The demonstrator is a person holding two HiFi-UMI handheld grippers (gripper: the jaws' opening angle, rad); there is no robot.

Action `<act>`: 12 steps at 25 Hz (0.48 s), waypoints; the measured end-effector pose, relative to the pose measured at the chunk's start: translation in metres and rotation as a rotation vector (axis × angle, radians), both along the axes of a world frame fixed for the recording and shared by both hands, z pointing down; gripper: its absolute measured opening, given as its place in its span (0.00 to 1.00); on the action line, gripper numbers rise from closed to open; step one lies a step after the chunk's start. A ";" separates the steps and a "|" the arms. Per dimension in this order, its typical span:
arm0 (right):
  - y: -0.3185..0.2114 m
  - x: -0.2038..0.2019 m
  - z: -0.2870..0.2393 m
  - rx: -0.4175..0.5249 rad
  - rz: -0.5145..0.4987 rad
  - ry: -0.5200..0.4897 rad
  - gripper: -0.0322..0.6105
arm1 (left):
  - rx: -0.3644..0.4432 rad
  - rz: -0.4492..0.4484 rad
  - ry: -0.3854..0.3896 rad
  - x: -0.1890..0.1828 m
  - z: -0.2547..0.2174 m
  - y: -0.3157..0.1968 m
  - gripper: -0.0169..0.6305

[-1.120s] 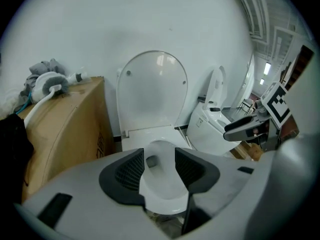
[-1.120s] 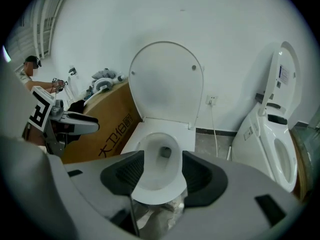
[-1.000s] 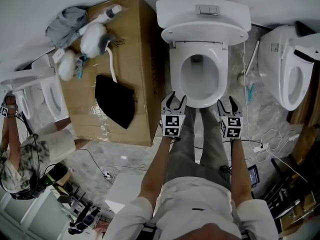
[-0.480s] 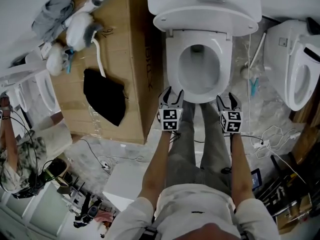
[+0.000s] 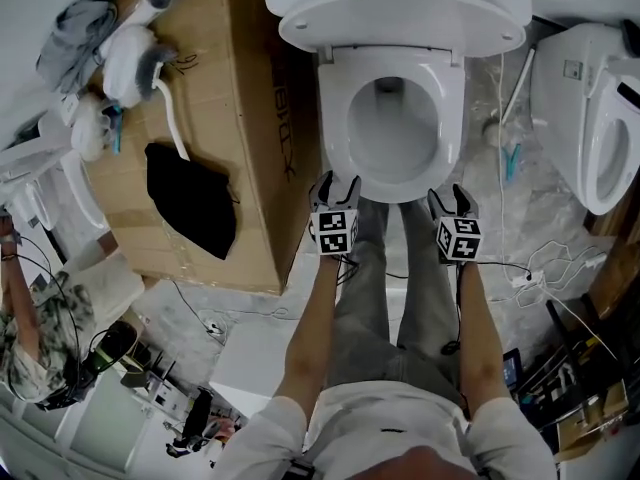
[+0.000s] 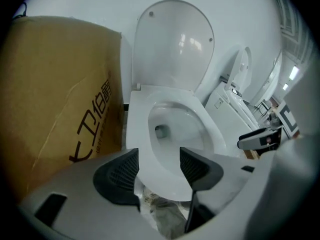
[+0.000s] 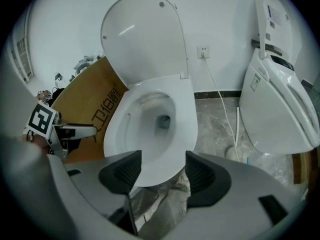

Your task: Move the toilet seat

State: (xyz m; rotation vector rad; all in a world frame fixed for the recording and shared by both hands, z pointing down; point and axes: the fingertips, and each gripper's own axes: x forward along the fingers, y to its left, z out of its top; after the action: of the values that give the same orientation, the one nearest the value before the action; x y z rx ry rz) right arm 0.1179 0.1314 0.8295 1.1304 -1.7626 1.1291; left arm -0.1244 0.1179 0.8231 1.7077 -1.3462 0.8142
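Left gripper [image 5: 336,181] and right gripper [image 5: 448,194], jaws lately wider apart, empty; one toilet seat [image 5: 334,118].

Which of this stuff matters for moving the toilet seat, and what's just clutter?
Job: toilet seat, down on the bowl; raised lid; left tool and right tool, jaws just been opening, nothing between them yet.
Clutter: cardboard box, black cloth on it, second toilet, floor cables.

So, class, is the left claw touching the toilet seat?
Cannot tell. In the left gripper view the left claw, its jaws just opening, frames the toilet seat at its front rim, but no view shows contact or a gap.
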 end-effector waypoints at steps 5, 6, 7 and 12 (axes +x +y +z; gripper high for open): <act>0.008 0.002 0.019 -0.029 0.049 -0.022 0.49 | -0.048 0.000 0.006 -0.004 0.027 0.006 0.44; 0.008 0.002 0.023 -0.031 0.058 -0.027 0.49 | -0.057 0.002 0.009 -0.004 0.031 0.008 0.45; 0.008 0.002 0.026 -0.030 0.065 -0.031 0.50 | -0.065 0.004 0.013 -0.004 0.036 0.009 0.45; 0.002 0.003 0.045 -0.016 0.115 -0.046 0.54 | -0.098 -0.031 0.060 -0.003 0.055 0.014 0.50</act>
State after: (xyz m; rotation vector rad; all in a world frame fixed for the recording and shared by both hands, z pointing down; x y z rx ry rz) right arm 0.1209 0.1330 0.8743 1.2183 -1.7384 1.2448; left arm -0.1270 0.1316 0.8776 1.6187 -1.2688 0.7924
